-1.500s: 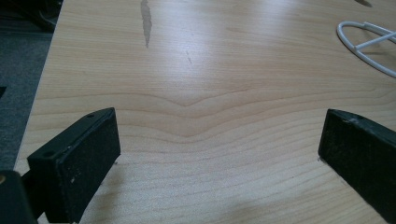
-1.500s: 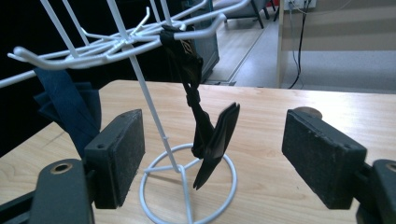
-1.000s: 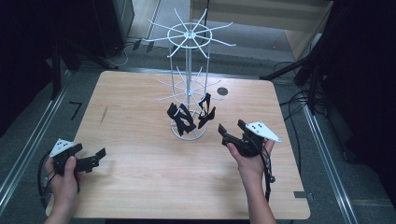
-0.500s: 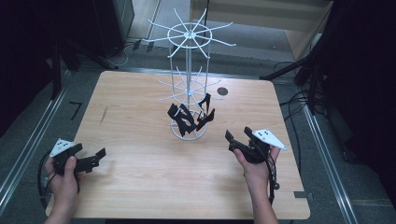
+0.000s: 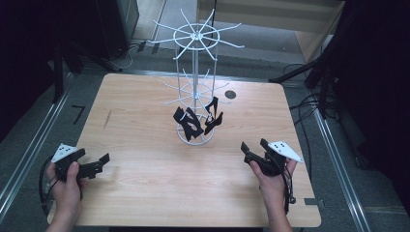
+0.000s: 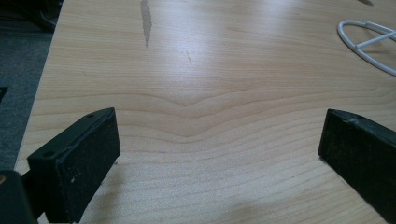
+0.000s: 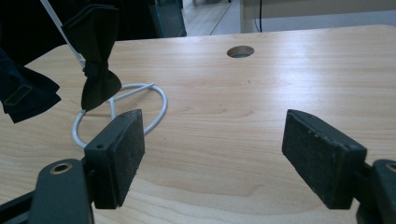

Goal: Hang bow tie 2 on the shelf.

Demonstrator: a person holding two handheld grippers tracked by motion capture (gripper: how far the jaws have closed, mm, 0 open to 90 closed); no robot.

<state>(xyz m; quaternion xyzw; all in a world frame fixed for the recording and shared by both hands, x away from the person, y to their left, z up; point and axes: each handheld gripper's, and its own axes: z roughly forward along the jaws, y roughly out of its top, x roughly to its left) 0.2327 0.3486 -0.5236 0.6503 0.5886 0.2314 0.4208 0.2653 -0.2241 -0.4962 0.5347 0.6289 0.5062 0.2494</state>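
We hold both grippers low near our edge of the wooden table (image 5: 145,140), and neither has anything in it. The left gripper (image 5: 99,163) sits near the front left corner, jaws wide apart over bare wood. The right gripper (image 5: 247,151) hovers at the front right, jaws spread too, aimed toward the white wire rack (image 5: 195,92) in the middle of the table.

On that rack's lower arms hang black bow ties (image 5: 189,123), clustered just above the ring base, well apart from either gripper. They hang there because the rack's spokes carry them off the table, free to be plucked. In the right gripper view one bow tie (image 7: 97,56) dangles with its long axis near vertical, one wing up, one wing down, knot between, lower wing just above the base ring (image 7: 154,109).

We judge the right gripper the likelier to reach in, since it faces the ties; the left looks parked out of the way.
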